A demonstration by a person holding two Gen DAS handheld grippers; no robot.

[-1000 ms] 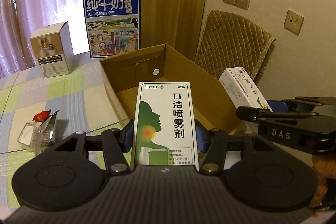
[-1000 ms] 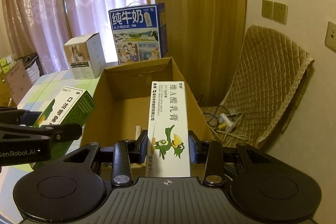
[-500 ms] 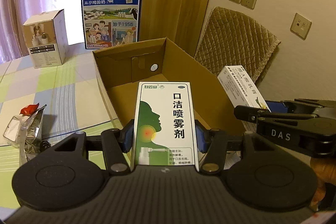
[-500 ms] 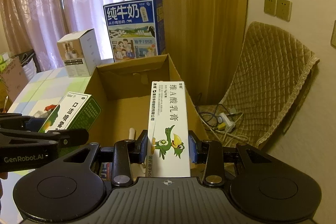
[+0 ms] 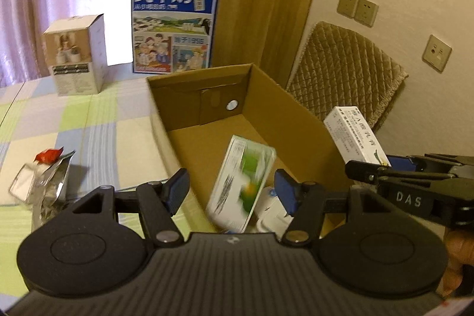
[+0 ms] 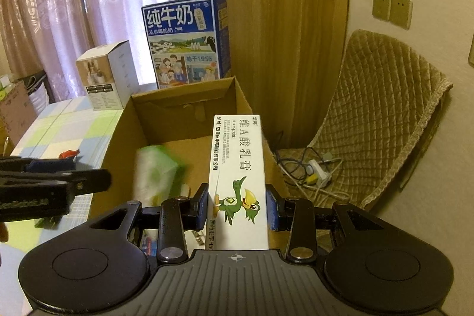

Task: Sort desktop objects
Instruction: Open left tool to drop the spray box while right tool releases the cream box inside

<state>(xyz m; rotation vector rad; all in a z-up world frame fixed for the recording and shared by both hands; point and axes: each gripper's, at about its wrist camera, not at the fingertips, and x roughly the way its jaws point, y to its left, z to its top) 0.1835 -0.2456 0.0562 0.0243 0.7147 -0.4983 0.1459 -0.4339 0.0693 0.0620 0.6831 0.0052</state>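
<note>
Cardboard box (image 5: pixel 296 120), one, open-topped, on the checked tablecloth (image 5: pixel 89 120); sorting is judged partly done
Green-and-white carton (image 5: pixel 241 182), one, blurred, seen tilted inside the cardboard box between and beyond the spread jaws of the left gripper (image 5: pixel 231 188); nothing is gripped there
White items (image 5: pixel 271 212), number not countable, are seen low in the box beneath it
Ointment carton (image 6: pixel 237 182), one, white with a green bird, is clamped upright in the right gripper (image 6: pixel 237 212) above the near end of the box; not yet deposited
Foil packet (image 5: pixel 49 182), one, is left on the cloth, well apart from the box
Milk carton (image 5: pixel 174 25), one, and small white box (image 5: pixel 77 55), one, are standing behind; whether these are to be sorted cannot be told
</note>
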